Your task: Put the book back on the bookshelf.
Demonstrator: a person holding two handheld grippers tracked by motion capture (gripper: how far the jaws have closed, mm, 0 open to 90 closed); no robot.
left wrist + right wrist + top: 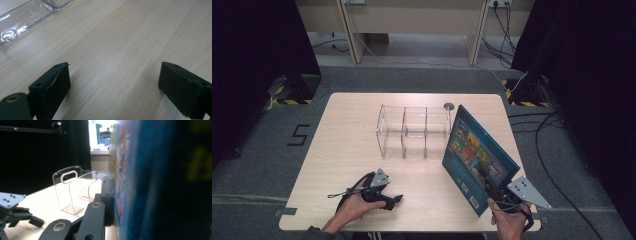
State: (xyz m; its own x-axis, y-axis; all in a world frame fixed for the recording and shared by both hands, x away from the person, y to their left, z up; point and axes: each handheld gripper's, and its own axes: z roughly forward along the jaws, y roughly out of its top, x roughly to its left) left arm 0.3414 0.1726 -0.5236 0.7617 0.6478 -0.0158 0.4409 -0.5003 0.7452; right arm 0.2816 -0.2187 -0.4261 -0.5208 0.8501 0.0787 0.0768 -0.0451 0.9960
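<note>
Between the right gripper's clamped jaws, blue book upright.

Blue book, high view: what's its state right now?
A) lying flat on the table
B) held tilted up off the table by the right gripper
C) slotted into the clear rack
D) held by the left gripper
B: the right gripper is clamped on the blue book near its lower corner, tilting it up beside the clear rack.

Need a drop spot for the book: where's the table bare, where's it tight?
Bare: the table's left half, between clear rack and left gripper, and the strip behind the rack. Tight: the right side, where the right gripper holds the book beside the rack.
</note>
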